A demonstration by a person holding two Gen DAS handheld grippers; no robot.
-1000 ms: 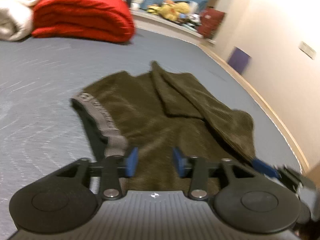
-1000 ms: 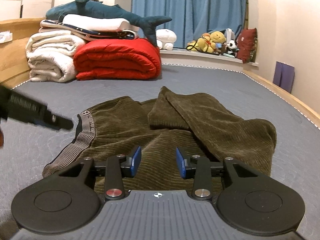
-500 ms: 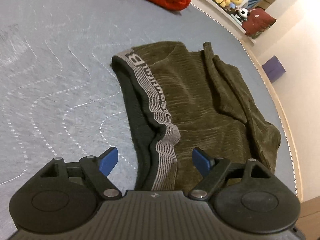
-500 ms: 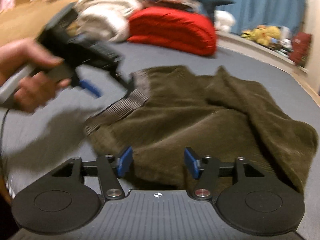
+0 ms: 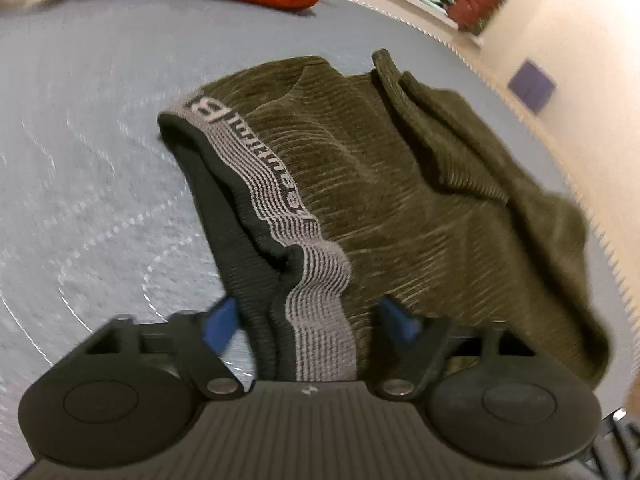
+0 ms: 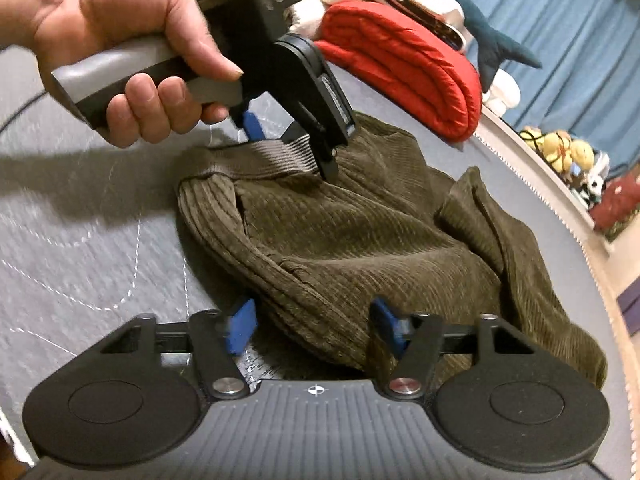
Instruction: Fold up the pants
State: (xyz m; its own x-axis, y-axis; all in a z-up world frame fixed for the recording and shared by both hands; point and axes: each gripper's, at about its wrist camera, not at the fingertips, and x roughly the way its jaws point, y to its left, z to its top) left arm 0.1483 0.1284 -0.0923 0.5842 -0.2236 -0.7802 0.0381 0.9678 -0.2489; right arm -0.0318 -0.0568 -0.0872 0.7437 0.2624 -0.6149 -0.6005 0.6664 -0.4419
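While the left gripper (image 5: 310,322) is held low over the waistband (image 5: 280,216) of the pants (image 5: 400,184), its jaws have just been closing, yet a gap is seen between each blue pad and the striped band lying between them. Beside it, the right gripper (image 6: 312,326) is set astride a folded edge of the same olive corduroy pants (image 6: 360,236); its jaws have also just been closing, and the pads are not seen pressing. A hand (image 6: 120,36) is seen around the left gripper's handle. The pants are spread on a grey quilted bed (image 5: 80,160), with a red blanket (image 6: 400,64) farther back.
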